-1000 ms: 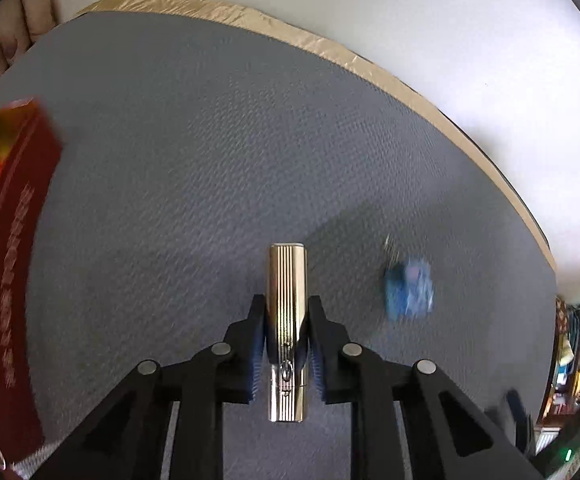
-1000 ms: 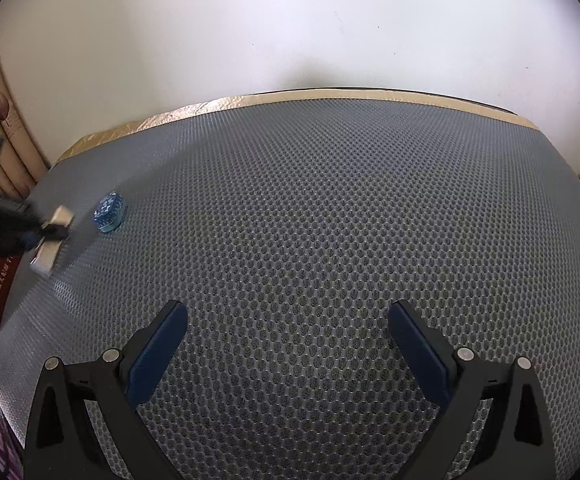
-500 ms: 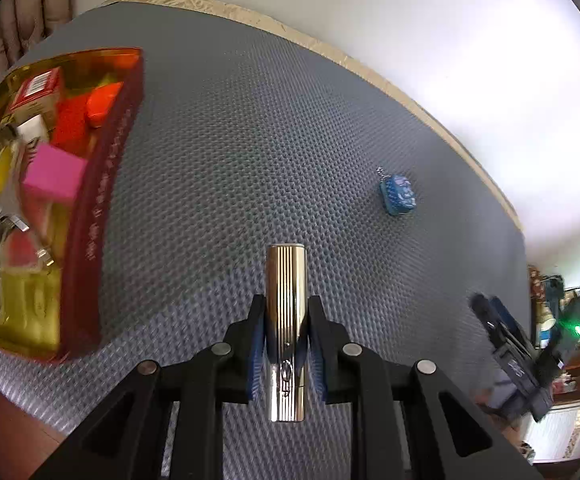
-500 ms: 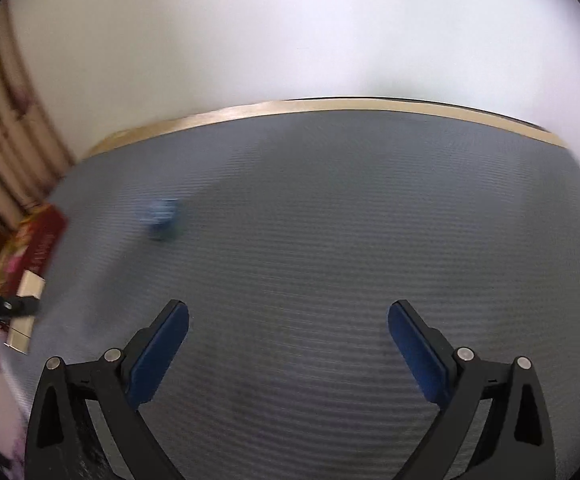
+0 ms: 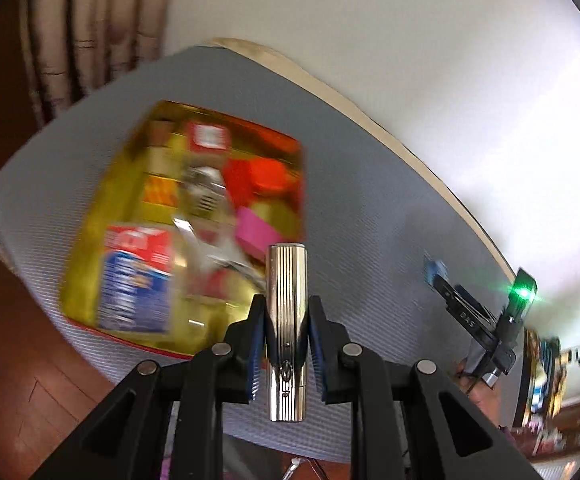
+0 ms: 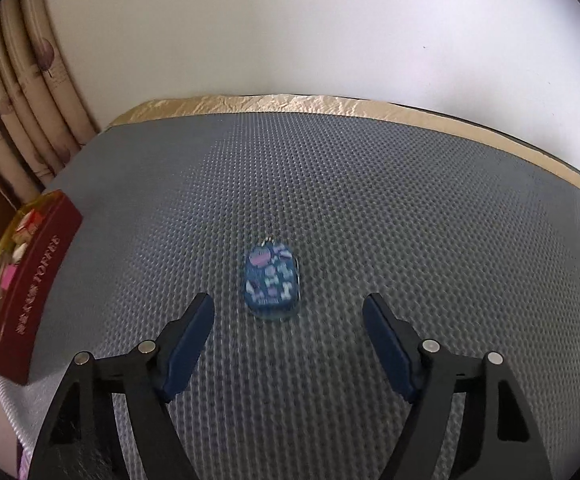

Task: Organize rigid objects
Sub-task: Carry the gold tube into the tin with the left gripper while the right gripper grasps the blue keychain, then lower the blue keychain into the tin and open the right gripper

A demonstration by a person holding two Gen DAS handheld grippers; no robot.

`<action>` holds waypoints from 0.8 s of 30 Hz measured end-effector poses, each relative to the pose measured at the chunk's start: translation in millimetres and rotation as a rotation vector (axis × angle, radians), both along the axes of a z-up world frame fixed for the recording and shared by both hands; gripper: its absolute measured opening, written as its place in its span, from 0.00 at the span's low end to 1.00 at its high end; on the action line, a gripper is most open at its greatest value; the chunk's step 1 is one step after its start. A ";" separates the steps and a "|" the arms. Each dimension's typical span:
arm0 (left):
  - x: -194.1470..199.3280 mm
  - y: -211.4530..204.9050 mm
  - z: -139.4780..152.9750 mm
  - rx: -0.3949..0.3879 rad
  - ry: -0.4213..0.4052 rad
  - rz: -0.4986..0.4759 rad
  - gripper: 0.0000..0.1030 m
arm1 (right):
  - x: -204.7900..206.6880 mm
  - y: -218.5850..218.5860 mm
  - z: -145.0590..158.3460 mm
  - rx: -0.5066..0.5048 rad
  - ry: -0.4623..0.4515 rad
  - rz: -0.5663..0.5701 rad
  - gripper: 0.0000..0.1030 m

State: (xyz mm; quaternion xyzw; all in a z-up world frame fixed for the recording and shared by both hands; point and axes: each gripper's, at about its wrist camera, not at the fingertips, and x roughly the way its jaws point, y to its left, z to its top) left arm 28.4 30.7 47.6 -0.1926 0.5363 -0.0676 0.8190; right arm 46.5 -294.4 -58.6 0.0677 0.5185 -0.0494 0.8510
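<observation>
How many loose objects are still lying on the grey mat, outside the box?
1: a blue charm lies mid-mat, ahead of the open right gripper. The silver lighter is held in the left gripper near the box. Others may be out of view.

A grey mat (image 6: 369, 208) with a honeycomb texture covers the worktop, and a strip of crinkled gold foil (image 6: 274, 103) edges its far side. Behind it rises a plain white wall (image 6: 290, 32), brightly lit toward the right. A cream curtain (image 6: 30, 92) with purple tree motifs hangs in folds at the left. In the left wrist view a reddish-brown wooden floor (image 5: 18, 368) shows below the worktop's edge, and blurred, cluttered shelves (image 5: 549, 384) stand at the far right.
</observation>
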 end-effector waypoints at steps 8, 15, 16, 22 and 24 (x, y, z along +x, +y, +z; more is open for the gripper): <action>8.0 66.9 5.4 0.047 -0.003 0.111 0.20 | 25.5 11.2 -17.5 -0.090 0.036 0.012 0.31; 23.1 88.7 4.6 0.085 -0.017 0.162 0.20 | 12.2 1.9 -13.5 -0.088 0.005 0.025 0.30; 27.1 89.0 2.1 0.099 -0.022 0.165 0.20 | 10.2 1.1 -12.4 -0.087 0.005 0.027 0.30; 73.2 92.5 -19.9 0.218 -0.034 0.176 0.20 | 1.6 -0.2 -7.5 -0.062 0.009 0.025 0.30; 86.9 96.7 -27.9 0.210 -0.022 0.179 0.20 | 0.8 0.2 -7.4 -0.058 0.010 0.025 0.30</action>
